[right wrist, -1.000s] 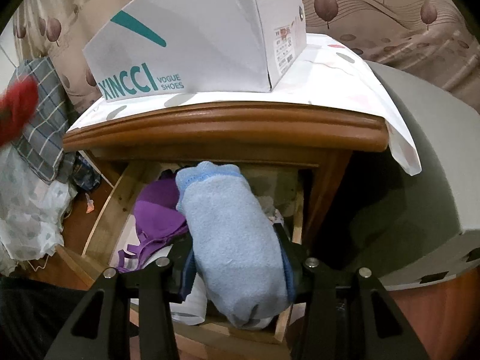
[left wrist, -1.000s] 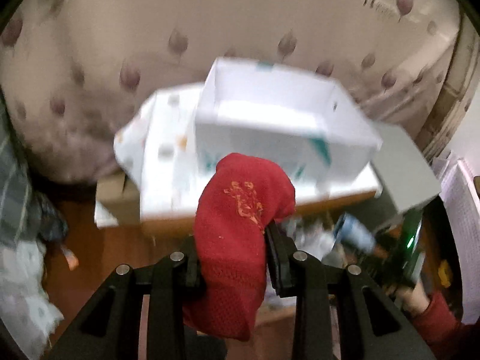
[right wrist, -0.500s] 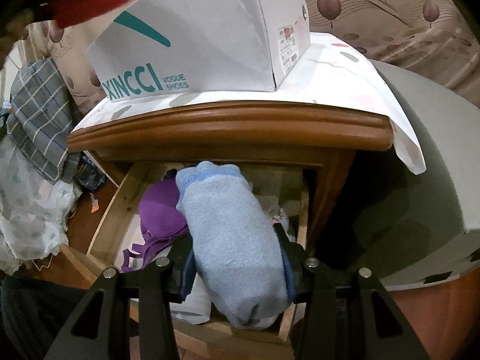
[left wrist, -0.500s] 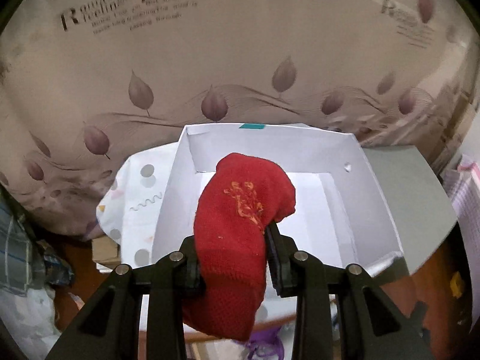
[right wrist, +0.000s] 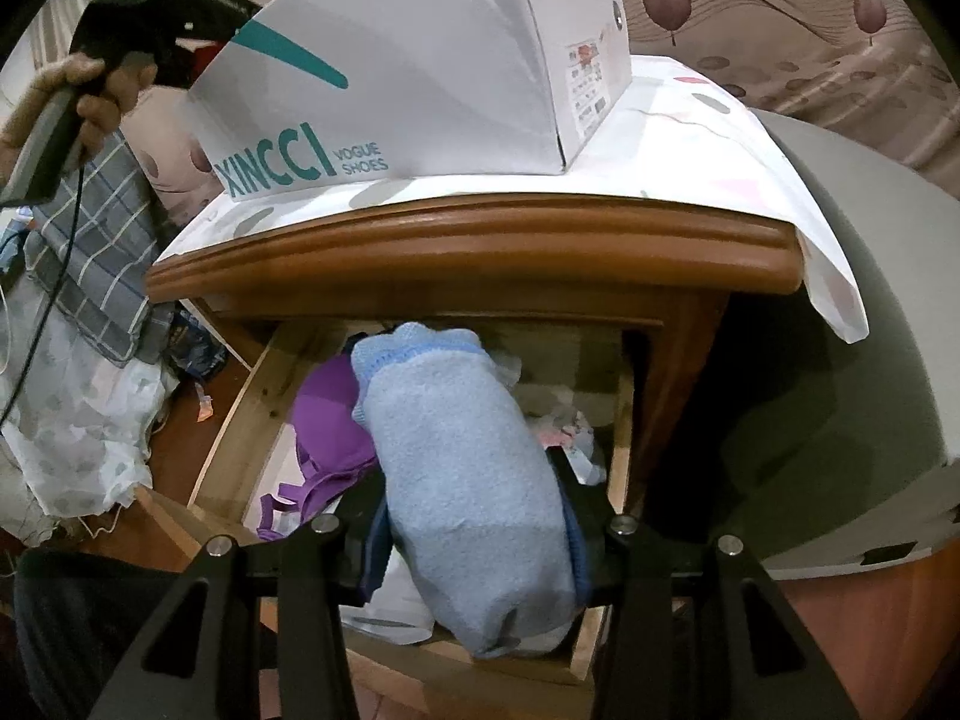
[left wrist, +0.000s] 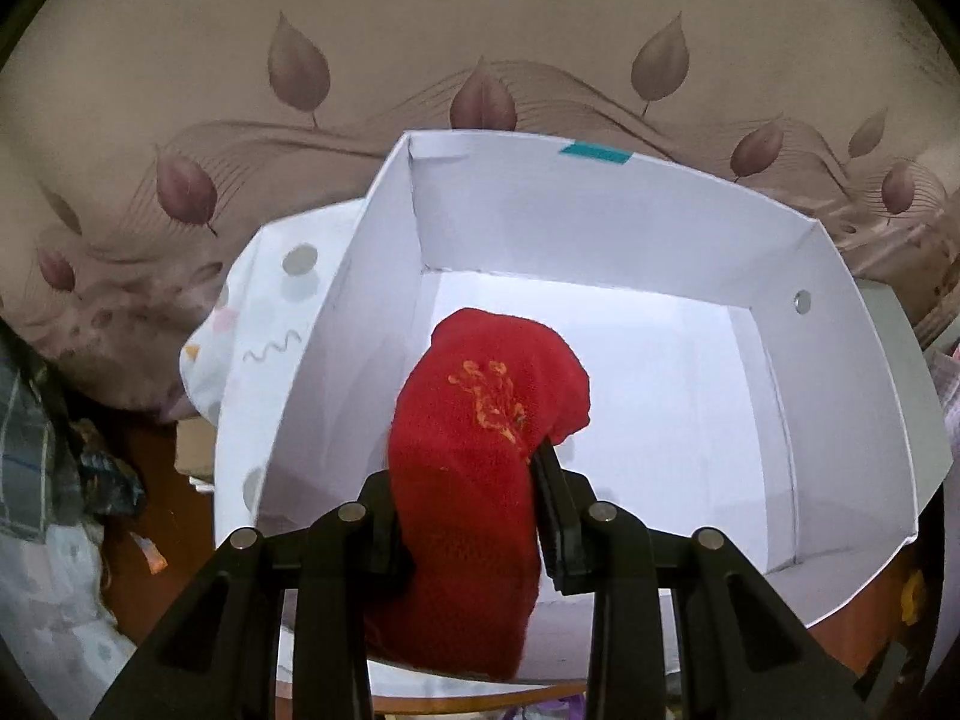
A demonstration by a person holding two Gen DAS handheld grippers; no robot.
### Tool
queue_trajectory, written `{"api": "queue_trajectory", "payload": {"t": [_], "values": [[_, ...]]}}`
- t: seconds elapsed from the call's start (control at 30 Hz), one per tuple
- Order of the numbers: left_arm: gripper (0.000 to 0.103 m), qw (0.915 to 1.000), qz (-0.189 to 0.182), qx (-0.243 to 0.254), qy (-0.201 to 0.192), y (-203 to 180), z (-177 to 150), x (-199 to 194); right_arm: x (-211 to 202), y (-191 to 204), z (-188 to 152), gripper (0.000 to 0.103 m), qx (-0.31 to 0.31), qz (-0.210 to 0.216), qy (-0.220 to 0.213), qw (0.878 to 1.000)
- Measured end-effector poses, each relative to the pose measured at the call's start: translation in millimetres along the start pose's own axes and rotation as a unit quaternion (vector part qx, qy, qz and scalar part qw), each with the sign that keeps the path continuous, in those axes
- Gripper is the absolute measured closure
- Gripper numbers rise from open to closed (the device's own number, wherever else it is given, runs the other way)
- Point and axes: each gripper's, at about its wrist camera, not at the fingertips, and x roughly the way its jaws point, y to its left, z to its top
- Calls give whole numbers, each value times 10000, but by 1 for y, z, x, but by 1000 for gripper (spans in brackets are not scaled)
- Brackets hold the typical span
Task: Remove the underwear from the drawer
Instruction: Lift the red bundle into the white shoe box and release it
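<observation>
two fisheye views, one from each hand-held gripper. in the left wrist view, the black left gripper (left wrist: 474, 480) has its two fingers clamped on a rolled piece of red knitted underwear with a small orange stitched motif (left wrist: 480, 438). the red roll hangs above the open mouth of a white cardboard shoe box (left wrist: 600, 228), and the box's white inner floor shows empty around it. the box stands on a white cloth with grey dots and pastel marks (left wrist: 270, 312). behind it is a beige curtain printed with dull purple leaves (left wrist: 480, 60).

in the right wrist view, the black right gripper (right wrist: 468, 510) has its fingers closed on a rolled bundle of light blue fleecy underwear with a darker blue trim (right wrist: 462, 468). this bundle sits just over the open wooden drawer (right wrist: 240, 414) of a brown wooden nightstand (right wrist: 480, 246). inside the drawer, to the left of the blue roll, lies a purple bra (right wrist: 324, 438), with pale patterned fabric to the right. the shoe box sits on top of the nightstand, its side printed with teal lettering. at the upper left edge a hand (right wrist: 78, 90) grips the other tool's handle beside the box. a grey plaid cloth (right wrist: 96, 234) hangs at the left.
</observation>
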Motion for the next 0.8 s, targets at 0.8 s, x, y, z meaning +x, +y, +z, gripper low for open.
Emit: {"api": "queue_trajectory", "payload": {"t": [0.8], "values": [[54,9973,86,-606,-393,-4,-24,-36,-3,-8,2,57,117,-178,-81,9997]]}}
